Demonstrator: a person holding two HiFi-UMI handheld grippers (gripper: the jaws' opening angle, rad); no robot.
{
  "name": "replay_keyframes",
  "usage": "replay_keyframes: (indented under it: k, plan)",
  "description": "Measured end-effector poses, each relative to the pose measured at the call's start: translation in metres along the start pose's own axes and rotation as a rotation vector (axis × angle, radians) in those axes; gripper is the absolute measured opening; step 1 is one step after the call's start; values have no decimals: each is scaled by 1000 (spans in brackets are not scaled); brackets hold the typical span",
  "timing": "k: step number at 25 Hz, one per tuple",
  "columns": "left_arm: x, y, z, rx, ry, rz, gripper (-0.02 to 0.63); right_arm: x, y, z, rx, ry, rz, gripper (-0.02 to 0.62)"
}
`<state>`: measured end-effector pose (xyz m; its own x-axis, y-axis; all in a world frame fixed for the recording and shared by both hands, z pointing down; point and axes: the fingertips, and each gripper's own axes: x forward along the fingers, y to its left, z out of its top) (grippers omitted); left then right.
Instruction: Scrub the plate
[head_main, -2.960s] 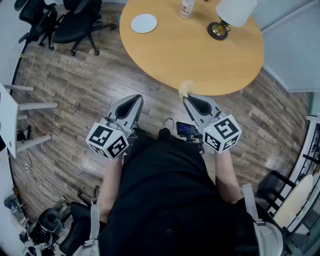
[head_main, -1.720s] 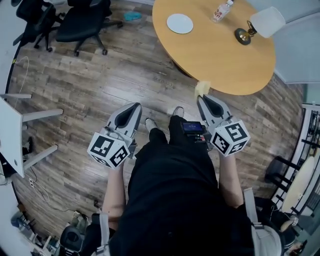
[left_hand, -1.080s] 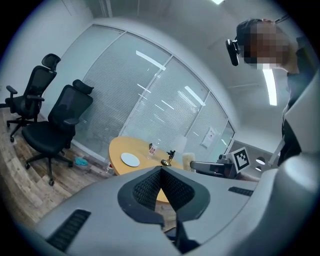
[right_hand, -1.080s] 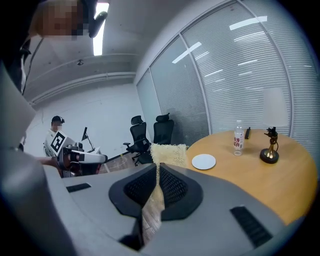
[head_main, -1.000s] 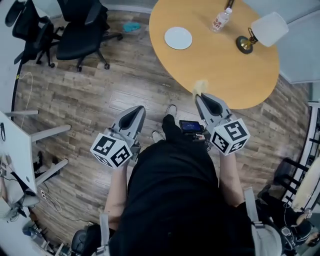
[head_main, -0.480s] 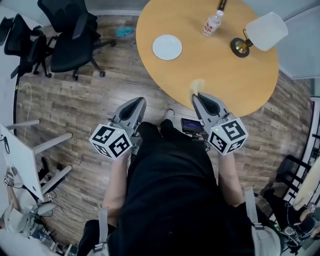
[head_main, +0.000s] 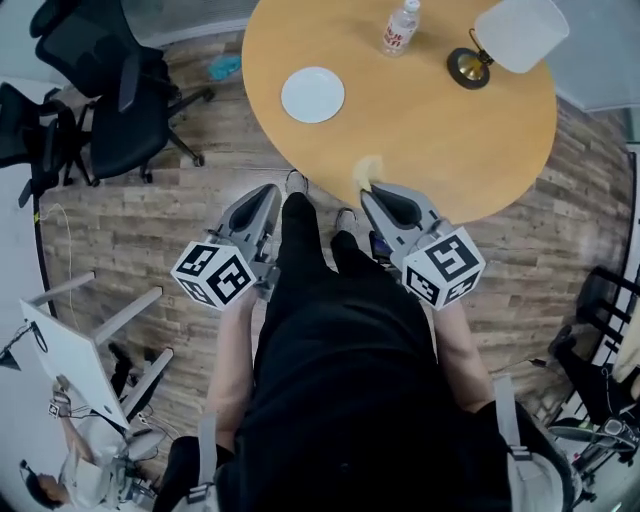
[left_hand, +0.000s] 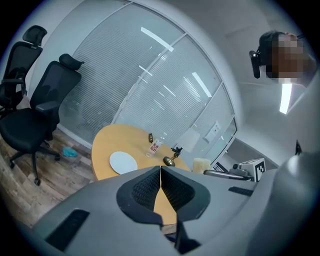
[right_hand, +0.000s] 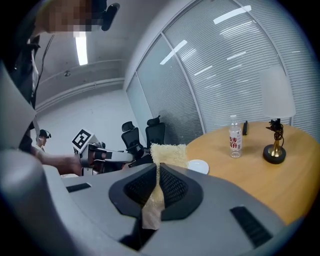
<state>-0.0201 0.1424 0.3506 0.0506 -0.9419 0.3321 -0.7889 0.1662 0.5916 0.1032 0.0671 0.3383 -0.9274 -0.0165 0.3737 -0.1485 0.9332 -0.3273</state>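
No legible text; red print on bottle (right_hand: 235, 139) label illegible.

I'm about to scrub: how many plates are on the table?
1: a white plate on the round table, near its left edge in the head view. No other shows in any view.

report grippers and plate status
Left hand-held gripper shut, empty. Right hand-held gripper shut on yellow scrub pad. White plate on round table, not yet touched. Nothing blocking.

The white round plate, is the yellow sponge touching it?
No, the yellow sponge is clamped in the right gripper, apart from the white round plate.
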Motion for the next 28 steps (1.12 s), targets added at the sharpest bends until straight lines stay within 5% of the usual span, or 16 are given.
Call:
replay_keyframes:
  k: [12,24,28]
  plan:
    - [106,91,58,-14,185,-136,23,66,-28,47,49,-21,-194,28]
    - [178,180,32,-108,396,-173,146,128,-43,58,87,8,-322,28]
    - [195,196,14,-219,446,-188,189,139,-49,56,106,24,-357,28]
